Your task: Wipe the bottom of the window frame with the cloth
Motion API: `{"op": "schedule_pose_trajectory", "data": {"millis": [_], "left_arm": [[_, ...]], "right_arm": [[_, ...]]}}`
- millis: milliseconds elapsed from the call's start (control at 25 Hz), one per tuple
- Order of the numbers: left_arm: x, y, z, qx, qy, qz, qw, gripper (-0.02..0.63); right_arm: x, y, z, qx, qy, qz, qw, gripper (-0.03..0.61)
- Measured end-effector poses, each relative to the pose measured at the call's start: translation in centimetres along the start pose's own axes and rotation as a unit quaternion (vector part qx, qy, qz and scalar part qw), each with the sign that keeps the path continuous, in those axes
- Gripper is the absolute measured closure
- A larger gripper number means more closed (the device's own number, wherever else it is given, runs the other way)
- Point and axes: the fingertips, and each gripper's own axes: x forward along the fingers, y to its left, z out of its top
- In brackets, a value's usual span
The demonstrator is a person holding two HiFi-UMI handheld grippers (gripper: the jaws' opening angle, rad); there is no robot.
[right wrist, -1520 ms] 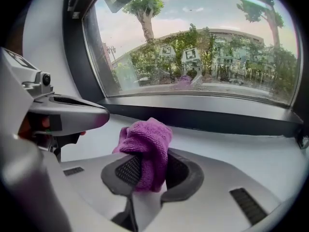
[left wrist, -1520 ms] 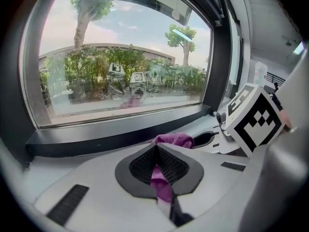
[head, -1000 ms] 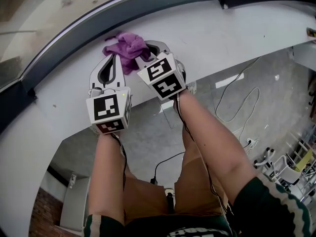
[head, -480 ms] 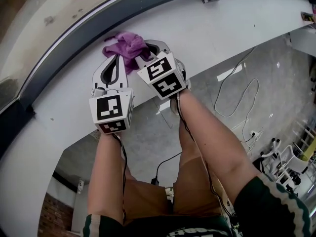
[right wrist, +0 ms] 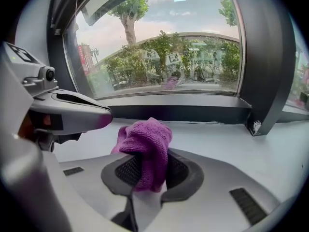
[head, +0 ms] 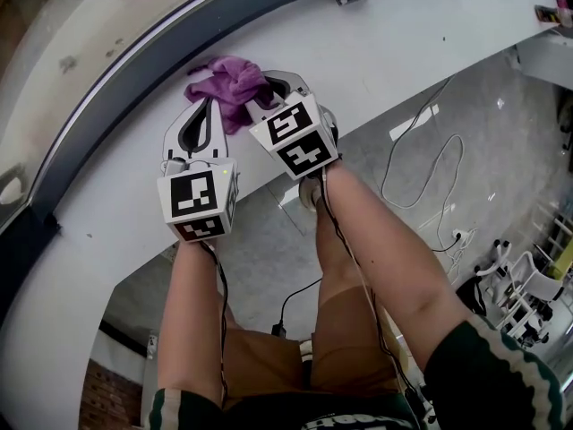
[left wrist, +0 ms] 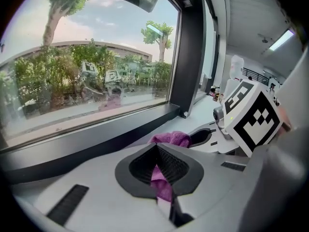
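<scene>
A purple cloth (head: pixel 227 82) lies bunched on the white sill (head: pixel 403 52), just below the dark bottom rail of the window frame (head: pixel 179 34). My right gripper (head: pixel 259 97) is shut on the cloth (right wrist: pixel 147 144), which bulges up out of its jaws. Close beside it on the left, my left gripper (head: pixel 210 102) has its jaws together at the tip, and a strip of the cloth (left wrist: pixel 161 180) shows between them. More of the cloth (left wrist: pixel 173 139) lies just beyond that tip. In the right gripper view the left gripper (right wrist: pixel 72 112) reaches in from the left.
The sill ends at a near edge with grey floor far below. Cables (head: pixel 430 159) trail across that floor. A dark upright post of the frame (right wrist: pixel 265 57) stands at the right. The person's bare forearms (head: pixel 376 258) and legs fill the lower head view.
Both grippers and the cloth stay in the same place. Only the head view has drifted a little, so the frame and floor sit slightly differently.
</scene>
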Motion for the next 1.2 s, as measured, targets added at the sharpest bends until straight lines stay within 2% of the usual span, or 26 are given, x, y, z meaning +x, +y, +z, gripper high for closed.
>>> {"op": "schedule_pose_trajectory", "data": {"millis": [360, 600, 1200], "left_arm": [[2.7, -2.9, 0.6, 0.01, 0.006, -0.027, 0.9996, 0.604], [3.4, -4.4, 2.4, 0.012, 0.004, -0.036, 0.9993, 0.604], [8.9, -10.1, 5.1, 0.022, 0.003, -0.071, 0.9972, 0.604]], "right_arm": [[-1.1, -3.6, -1.4, 0.013, 0.003, -0.019, 1.0, 0.476], [-3.0, -5.3, -1.1, 0.017, 0.006, -0.026, 1.0, 0.476], [-6.3, -13.0, -2.2, 0.011, 0.013, -0.071, 0.997, 0.476]]}}
